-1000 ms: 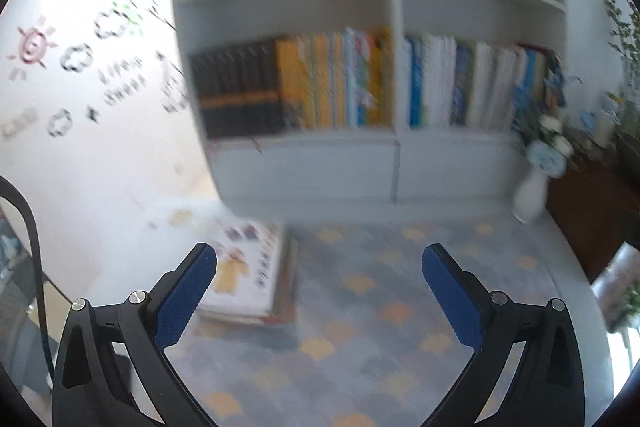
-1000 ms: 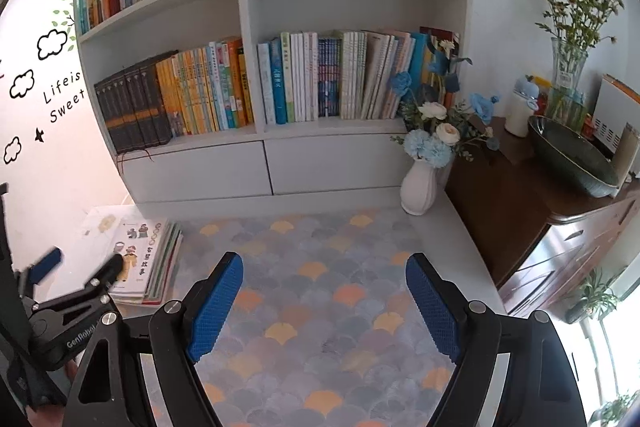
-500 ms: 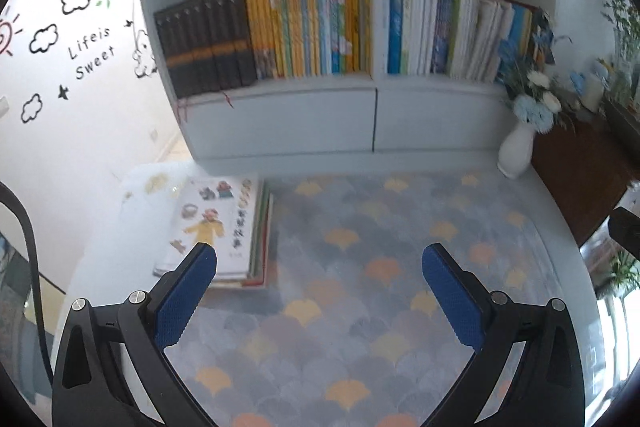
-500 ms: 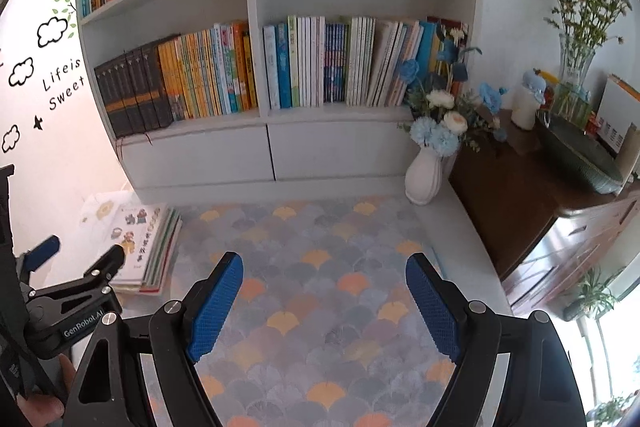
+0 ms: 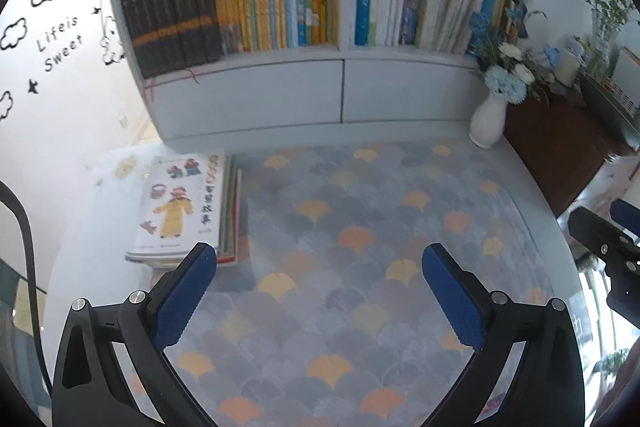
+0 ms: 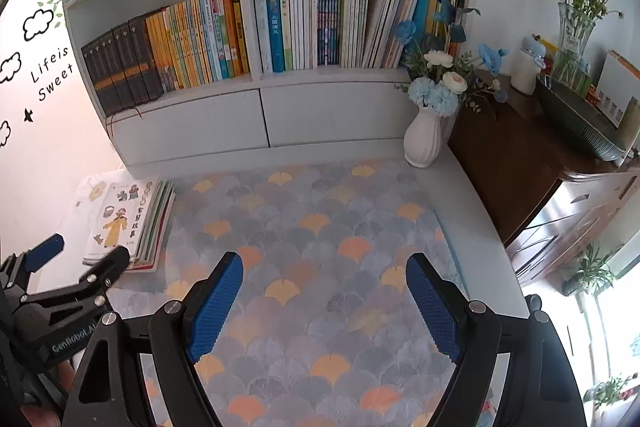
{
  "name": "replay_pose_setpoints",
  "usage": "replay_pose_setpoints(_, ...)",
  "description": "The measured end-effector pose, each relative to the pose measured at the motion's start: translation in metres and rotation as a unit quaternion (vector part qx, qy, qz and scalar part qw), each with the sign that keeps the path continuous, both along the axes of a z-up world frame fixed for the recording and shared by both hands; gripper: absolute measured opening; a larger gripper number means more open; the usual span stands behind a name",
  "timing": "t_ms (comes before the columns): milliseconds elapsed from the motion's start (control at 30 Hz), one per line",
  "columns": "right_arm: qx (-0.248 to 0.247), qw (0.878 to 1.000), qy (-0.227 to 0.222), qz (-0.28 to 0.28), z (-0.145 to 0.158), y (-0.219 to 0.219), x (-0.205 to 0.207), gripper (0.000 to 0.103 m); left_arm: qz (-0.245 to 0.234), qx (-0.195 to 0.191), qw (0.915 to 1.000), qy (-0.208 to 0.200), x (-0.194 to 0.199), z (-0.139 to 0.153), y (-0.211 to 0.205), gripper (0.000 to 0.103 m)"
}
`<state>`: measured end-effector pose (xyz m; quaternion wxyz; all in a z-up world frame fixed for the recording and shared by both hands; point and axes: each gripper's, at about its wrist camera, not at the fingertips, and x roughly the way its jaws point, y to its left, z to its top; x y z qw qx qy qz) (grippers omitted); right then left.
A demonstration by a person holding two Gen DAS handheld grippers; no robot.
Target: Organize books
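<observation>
A flat stack of picture books (image 5: pixel 186 203) lies on the floor at the rug's left edge, below the white bookshelf (image 5: pixel 280 91); the top cover shows a figure in yellow. The same stack (image 6: pixel 128 219) appears at the left of the right wrist view. My left gripper (image 5: pixel 319 261) hangs open over the rug, its left fingertip just in front of the stack's near edge, nothing between the blue pads. My right gripper (image 6: pixel 324 269) is also open and empty above the rug's middle. The left gripper (image 6: pixel 76 255) shows at the lower left of the right wrist view.
Shelves hold upright rows of books (image 6: pixel 224 39). A white vase of blue and white flowers (image 6: pixel 425 139) stands on the floor at the shelf's right end, beside a dark wooden cabinet (image 6: pixel 520 163) carrying a bowl and a glass vase. A patterned rug (image 6: pixel 320 227) covers the floor.
Both views have tilted downward: the shelf slid up in frame and more rug shows. The book stack now sits closer to my left gripper's left finger. Both grippers stayed open.
</observation>
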<state>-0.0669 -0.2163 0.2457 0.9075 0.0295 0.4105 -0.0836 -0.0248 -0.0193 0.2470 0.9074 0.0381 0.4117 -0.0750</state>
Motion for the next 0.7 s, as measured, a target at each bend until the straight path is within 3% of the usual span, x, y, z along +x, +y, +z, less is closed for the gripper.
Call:
replay_pose_setpoints(200, -0.006, 1.0, 0.005, -0.01, -0.002, 0.004, -0.002, 0.082, -0.009, -0.007, 0.9999, -0.006, 0.001, 0.001, 0.001, 0.103)
replay_pose_setpoints(700, 0.031, 0.999, 0.026, -0.02, -0.017, 0.001, 0.005, 0.082, -0.021, -0.02, 0.9996, 0.002, 0.012, -0.003, -0.004, 0.103)
